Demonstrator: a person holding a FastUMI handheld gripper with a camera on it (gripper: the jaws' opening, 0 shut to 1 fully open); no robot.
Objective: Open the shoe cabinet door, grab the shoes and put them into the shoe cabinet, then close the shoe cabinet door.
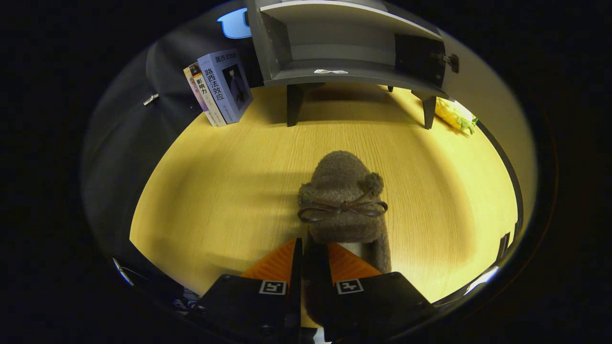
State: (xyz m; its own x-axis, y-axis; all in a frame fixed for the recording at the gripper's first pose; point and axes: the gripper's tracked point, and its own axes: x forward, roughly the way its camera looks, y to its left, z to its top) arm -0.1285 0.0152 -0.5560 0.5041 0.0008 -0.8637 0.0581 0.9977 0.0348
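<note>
claw (pixel 311 253) pinching slipper (pixel 342 200) side, seemingly lifted

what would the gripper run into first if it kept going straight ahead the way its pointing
The gripper is shut on the brown slipper's heel wall, so the slipper goes with it. Beyond lies bare table, then probably the open shoe cabinet; depth is unclear.

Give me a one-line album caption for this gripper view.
Gripper pinching the heel wall of a fuzzy brown slipper, open shoe cabinet waiting beyond.

Yellow wood-grain tabletop (pixel 229 191); books (pixel 221 88) upright against dark wall.
</note>
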